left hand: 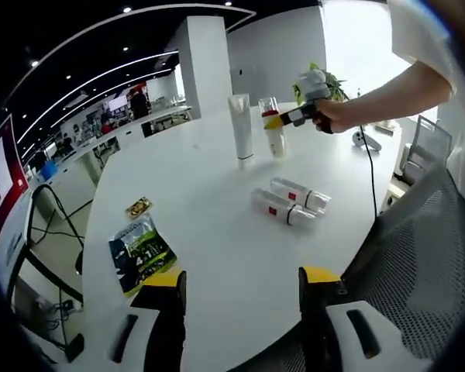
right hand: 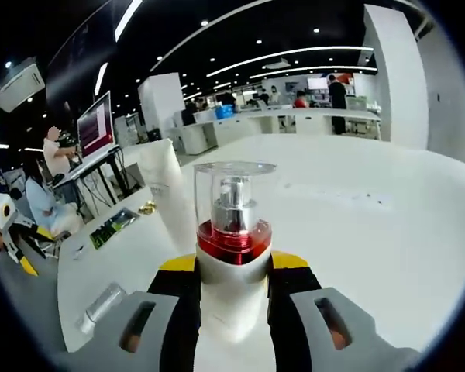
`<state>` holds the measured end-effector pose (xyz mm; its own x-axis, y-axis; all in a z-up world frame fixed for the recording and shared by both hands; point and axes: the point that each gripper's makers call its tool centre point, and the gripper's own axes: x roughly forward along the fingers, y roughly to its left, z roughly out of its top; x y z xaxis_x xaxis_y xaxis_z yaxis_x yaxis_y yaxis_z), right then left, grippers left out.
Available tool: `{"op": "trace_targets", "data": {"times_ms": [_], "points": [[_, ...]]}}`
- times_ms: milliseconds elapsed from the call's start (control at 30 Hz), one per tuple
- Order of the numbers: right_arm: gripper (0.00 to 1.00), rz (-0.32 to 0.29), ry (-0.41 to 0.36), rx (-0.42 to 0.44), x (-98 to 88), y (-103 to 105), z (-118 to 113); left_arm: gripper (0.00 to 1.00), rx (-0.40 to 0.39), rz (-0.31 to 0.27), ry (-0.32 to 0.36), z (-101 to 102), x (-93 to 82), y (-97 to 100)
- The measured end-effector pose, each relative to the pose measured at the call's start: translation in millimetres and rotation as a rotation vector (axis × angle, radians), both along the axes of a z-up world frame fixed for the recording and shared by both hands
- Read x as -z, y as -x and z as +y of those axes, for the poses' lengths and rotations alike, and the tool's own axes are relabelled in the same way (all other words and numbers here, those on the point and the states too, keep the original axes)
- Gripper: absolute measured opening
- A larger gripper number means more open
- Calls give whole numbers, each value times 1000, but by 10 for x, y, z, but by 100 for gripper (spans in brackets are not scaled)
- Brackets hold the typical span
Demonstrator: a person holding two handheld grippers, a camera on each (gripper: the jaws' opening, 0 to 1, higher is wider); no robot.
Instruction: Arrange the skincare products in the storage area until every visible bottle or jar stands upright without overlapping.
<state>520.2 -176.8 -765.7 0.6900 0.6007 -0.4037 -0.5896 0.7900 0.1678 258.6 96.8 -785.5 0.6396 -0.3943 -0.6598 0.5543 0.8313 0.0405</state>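
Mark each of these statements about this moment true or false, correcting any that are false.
1. The right gripper is clamped on the pump bottle. True.
2. Two bottles lie on their sides on the white table. True.
3. The white tube is lying flat. False: it stands upright.
4. The left gripper holds a bottle. False: its jaws are open and empty.
5. A green packet lies near the table edge. True.

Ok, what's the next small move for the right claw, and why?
Probably open the right claw and back off: its pump bottle already stands upright beside the white tube, while two bottles are lying flat on the table.
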Motion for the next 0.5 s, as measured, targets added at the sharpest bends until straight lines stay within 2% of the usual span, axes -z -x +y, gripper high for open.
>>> {"op": "trace_targets", "data": {"times_ms": [267, 433, 500], "points": [[29, -32, 13, -2, 73, -121, -58, 60, -2, 16, -6, 3, 36, 5], [30, -114, 0, -13, 36, -107, -4, 60, -8, 21, -14, 19, 48, 5], [30, -126, -5, -17, 26, -87, 17, 60, -9, 22, -18, 26, 51, 4]]}}
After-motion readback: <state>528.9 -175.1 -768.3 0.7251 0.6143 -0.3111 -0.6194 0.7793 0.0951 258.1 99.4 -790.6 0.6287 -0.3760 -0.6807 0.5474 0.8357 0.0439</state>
